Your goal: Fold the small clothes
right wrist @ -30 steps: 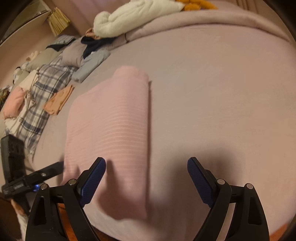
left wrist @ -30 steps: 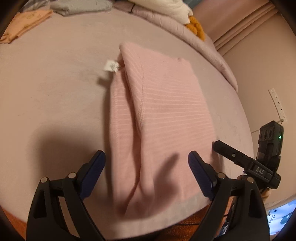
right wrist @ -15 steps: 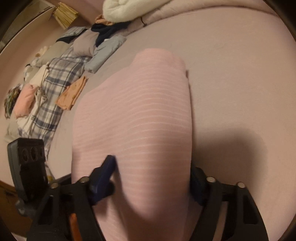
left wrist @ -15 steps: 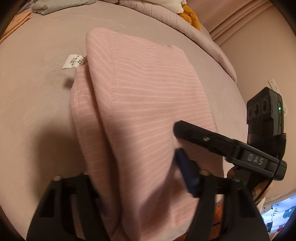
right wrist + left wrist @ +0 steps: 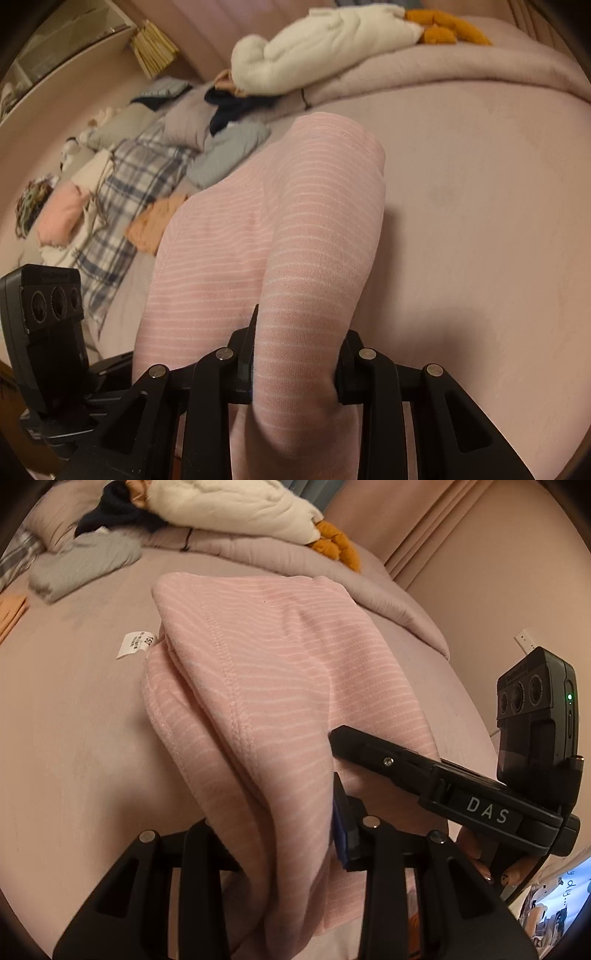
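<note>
Both claws pinch the near edge of the pink top (image 5: 280, 686) at the frame bottom: left claw (image 5: 273, 834), right claw (image 5: 295, 365). It drapes onto the bed (image 5: 480, 221).

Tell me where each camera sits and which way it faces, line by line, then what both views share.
Left wrist: on the left gripper, looking along its fingers up the bed at the pink garment it clamps; the right gripper and some fingertips show at right.
Right wrist: on the right gripper, facing the same garment and a clothes pile at left; the left gripper's camera shows at left.
Shared: garment, bed, white plush.
</note>
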Action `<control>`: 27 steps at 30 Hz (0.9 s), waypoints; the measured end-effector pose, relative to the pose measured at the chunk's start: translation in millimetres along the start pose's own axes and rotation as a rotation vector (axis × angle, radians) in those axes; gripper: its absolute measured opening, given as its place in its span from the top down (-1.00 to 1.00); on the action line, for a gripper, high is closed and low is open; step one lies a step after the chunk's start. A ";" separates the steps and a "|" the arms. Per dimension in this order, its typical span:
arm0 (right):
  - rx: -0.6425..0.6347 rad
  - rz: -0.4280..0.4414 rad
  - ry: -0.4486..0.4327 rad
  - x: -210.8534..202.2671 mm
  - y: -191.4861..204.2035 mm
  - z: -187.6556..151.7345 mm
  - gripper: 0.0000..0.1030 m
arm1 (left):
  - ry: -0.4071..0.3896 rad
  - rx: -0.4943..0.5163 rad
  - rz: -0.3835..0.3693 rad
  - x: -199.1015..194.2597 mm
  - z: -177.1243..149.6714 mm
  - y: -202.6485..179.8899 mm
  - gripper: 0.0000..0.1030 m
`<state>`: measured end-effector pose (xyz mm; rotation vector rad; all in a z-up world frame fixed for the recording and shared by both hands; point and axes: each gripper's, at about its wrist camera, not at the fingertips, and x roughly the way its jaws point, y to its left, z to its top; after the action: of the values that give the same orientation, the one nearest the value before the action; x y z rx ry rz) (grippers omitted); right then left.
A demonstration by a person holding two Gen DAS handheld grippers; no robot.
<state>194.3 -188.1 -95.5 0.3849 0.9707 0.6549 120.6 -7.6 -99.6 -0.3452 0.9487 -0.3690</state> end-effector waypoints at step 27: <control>0.122 -0.138 0.112 46.7 -56.1 19.7 0.02 | 0.127 -0.039 0.077 89.1 36.8 13.6 -0.07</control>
<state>248.5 -199.2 -147.0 0.3874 1.1370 0.4973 200.6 -31.2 -149.9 -0.3228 1.0913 -0.3048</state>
